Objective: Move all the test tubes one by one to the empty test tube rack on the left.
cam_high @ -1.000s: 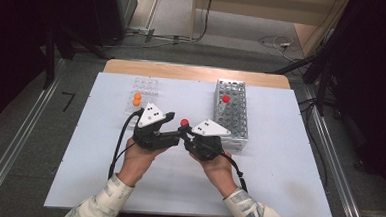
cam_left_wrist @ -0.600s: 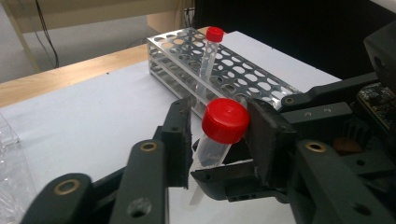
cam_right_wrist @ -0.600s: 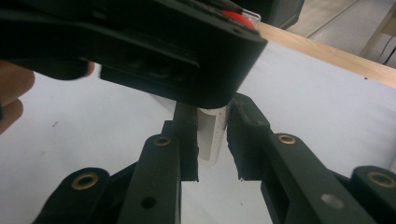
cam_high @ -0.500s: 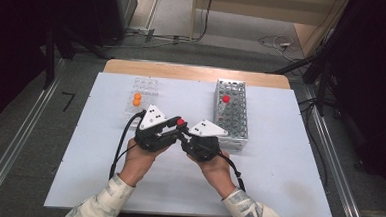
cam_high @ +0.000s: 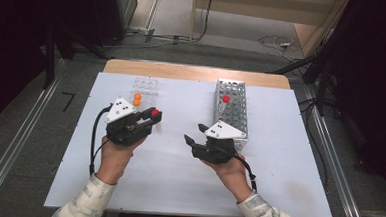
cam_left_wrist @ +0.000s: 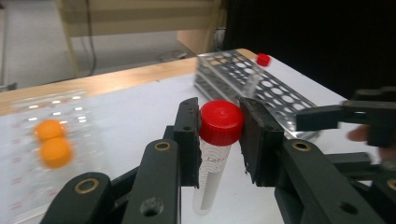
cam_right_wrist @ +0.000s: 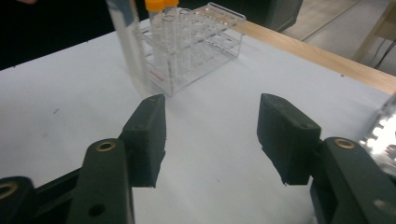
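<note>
left claw (cam_high: 153, 117): took red-capped tube (cam_left_wrist: 219, 135), moved left | right claw (cam_high: 192, 140): just opened, empty

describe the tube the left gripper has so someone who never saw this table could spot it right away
On the white table, look left of the metal rack to the left gripper, near the clear rack. Between its pads stands a clear tube held at its red cap. The clear rack's tubes have orange caps, and the other red-capped tube sits in the metal rack.

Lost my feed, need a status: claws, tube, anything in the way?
Left claw shut on red-capped tube. Right claw open, empty, jaws just opened. Clear rack beyond the left claw; nothing blocking.
</note>
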`<state>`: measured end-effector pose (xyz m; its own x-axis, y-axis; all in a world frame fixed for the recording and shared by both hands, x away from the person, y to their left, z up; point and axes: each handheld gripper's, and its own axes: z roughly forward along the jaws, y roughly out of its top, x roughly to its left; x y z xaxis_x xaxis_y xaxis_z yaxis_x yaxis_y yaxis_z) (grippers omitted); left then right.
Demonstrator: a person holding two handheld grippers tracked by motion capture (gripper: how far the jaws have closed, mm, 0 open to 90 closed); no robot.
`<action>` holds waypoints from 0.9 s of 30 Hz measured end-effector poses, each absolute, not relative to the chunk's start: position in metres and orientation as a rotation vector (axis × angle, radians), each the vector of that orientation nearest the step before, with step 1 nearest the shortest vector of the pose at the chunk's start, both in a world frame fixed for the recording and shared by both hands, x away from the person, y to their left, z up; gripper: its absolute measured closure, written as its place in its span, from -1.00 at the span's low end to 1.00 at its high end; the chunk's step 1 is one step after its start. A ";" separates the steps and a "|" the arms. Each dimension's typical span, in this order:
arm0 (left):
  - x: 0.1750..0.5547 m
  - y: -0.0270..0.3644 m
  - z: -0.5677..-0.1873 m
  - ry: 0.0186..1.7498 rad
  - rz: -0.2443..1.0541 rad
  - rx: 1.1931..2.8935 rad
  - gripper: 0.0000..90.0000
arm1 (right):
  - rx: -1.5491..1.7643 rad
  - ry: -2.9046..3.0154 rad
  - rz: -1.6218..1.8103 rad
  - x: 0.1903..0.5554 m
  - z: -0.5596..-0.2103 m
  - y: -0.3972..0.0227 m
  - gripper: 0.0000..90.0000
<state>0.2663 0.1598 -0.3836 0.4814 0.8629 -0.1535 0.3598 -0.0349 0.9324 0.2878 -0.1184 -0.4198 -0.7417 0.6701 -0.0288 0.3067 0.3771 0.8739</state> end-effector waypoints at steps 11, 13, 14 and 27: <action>0.273 0.204 -0.377 1.198 0.694 1.552 0.55 | 0.879 2.233 1.324 0.285 -0.414 -0.142 -0.21; 0.279 0.210 -0.378 1.225 0.716 1.549 0.55 | 0.877 2.230 1.326 0.286 -0.414 -0.144 -0.21; 0.283 0.213 -0.378 1.237 0.721 1.544 0.55 | 0.882 2.228 1.326 0.286 -0.414 -0.144 -0.21; 0.312 0.217 -0.372 1.291 0.784 1.528 0.55 | 0.898 2.218 1.330 0.288 -0.414 -0.149 -0.21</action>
